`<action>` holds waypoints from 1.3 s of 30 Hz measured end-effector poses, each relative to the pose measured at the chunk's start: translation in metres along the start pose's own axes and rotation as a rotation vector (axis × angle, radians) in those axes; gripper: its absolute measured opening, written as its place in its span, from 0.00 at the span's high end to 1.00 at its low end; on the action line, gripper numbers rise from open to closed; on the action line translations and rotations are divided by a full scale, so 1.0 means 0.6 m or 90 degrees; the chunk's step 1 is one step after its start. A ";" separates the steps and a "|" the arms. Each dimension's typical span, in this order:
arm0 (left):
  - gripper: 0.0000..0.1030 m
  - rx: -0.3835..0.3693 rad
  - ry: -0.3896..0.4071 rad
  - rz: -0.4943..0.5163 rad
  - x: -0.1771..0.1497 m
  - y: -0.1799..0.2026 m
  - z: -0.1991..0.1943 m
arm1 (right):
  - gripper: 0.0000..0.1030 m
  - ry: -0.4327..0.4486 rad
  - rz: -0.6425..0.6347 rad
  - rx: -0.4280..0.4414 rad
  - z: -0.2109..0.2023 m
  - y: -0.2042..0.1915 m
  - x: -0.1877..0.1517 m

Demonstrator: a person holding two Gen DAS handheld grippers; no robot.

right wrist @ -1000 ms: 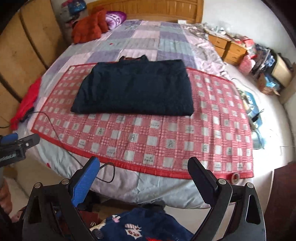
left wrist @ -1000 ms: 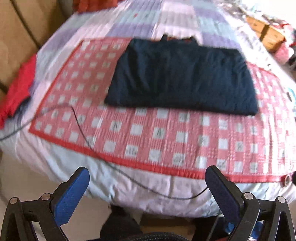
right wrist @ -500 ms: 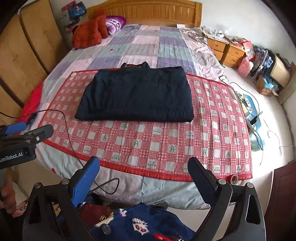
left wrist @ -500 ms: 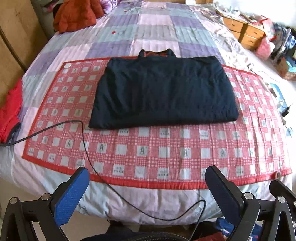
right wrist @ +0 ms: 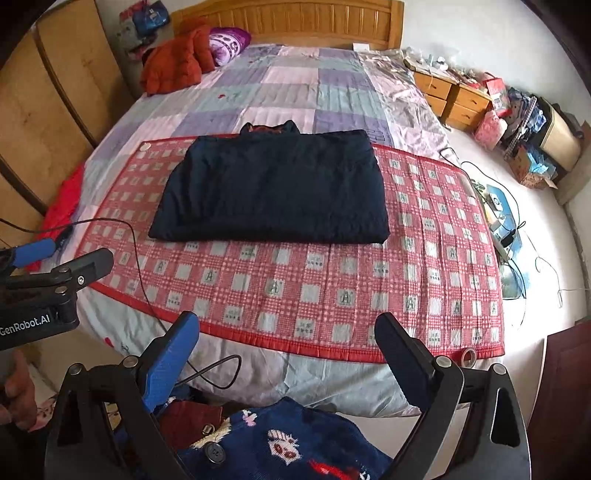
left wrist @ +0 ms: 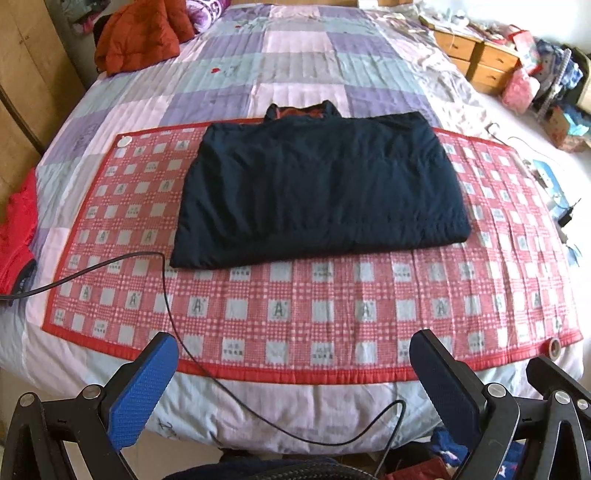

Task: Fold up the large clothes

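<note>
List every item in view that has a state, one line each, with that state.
dark navy garment: folded into a flat rectangle, collar at the far edge, lying on the mat
red checked mat: spread flat on the bed
black cable: loose, trailing across the mat's near left part and off the bed edge
left gripper: open, empty
right gripper: open, empty

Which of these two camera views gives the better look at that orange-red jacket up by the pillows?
The right wrist view: the orange-red jacket shows whole, heaped beside a purple pillow below the headboard. The left wrist view catches it too, but at the frame's top edge, slightly cut off.
</note>
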State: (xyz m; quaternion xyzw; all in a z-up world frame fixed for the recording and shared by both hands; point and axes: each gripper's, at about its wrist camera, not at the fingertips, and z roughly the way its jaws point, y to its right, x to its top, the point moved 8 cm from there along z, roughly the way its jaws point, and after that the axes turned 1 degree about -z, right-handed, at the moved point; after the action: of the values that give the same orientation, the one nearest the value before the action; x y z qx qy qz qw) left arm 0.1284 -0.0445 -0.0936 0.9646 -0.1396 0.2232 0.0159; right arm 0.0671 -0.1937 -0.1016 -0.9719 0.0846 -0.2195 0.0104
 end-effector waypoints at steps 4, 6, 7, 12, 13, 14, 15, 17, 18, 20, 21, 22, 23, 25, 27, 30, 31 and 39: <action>0.00 -0.002 -0.002 -0.001 -0.001 0.000 0.002 | 0.05 0.001 -0.002 0.000 0.000 -0.001 0.000; 0.00 -0.002 -0.004 -0.003 -0.001 0.003 0.002 | 0.05 -0.001 0.000 0.002 0.000 -0.001 0.000; 0.00 -0.002 -0.005 -0.003 -0.001 0.004 0.003 | 0.05 -0.003 0.000 0.002 0.001 -0.002 0.000; 0.00 -0.002 -0.011 -0.009 -0.007 0.008 0.007 | 0.05 -0.005 -0.002 0.006 0.001 -0.004 -0.002; 0.00 -0.001 -0.011 -0.010 -0.008 0.009 0.007 | 0.05 -0.005 -0.002 0.006 0.001 -0.005 -0.002; 0.00 -0.001 -0.012 -0.009 -0.009 0.010 0.007 | 0.05 -0.005 -0.002 0.006 0.001 -0.006 -0.002; 0.00 -0.001 -0.012 -0.009 -0.008 0.008 0.007 | 0.05 -0.006 -0.002 0.007 0.001 -0.006 -0.002; 0.00 -0.001 -0.011 -0.010 -0.008 0.008 0.007 | 0.05 -0.004 -0.001 0.009 0.001 -0.008 -0.002; 0.00 -0.001 -0.011 -0.010 -0.008 0.008 0.007 | 0.05 -0.004 -0.002 0.010 0.001 -0.009 -0.002; 0.00 -0.001 -0.013 -0.010 -0.009 0.006 0.008 | 0.05 -0.003 -0.004 0.012 0.001 -0.010 -0.001; 0.00 0.000 -0.014 -0.011 -0.010 0.007 0.009 | 0.05 -0.003 -0.005 0.013 0.001 -0.009 -0.001; 0.00 0.000 -0.015 -0.012 -0.011 0.006 0.009 | 0.05 -0.004 -0.005 0.013 0.001 -0.009 -0.001; 0.00 0.001 -0.016 -0.012 -0.011 0.006 0.010 | 0.05 -0.004 -0.005 0.013 0.001 -0.009 -0.001; 0.00 0.001 -0.017 -0.015 -0.011 0.005 0.011 | 0.05 -0.004 -0.003 0.014 0.002 -0.010 -0.001; 0.00 0.000 -0.017 -0.013 -0.011 0.004 0.011 | 0.05 -0.006 -0.003 0.014 0.002 -0.009 -0.001; 0.00 0.000 -0.020 -0.011 -0.011 0.003 0.012 | 0.05 -0.009 0.001 0.015 0.004 -0.009 -0.002; 0.00 0.001 -0.020 -0.011 -0.012 0.003 0.013 | 0.05 -0.010 0.002 0.016 0.004 -0.008 -0.002; 0.00 0.000 -0.021 -0.011 -0.011 0.004 0.015 | 0.05 -0.009 0.002 0.015 0.004 -0.006 0.001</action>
State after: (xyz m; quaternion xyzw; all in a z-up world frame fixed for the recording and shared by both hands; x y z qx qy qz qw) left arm 0.1259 -0.0459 -0.1044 0.9693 -0.1315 0.2073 0.0152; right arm 0.0692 -0.1900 -0.1030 -0.9730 0.0838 -0.2139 0.0225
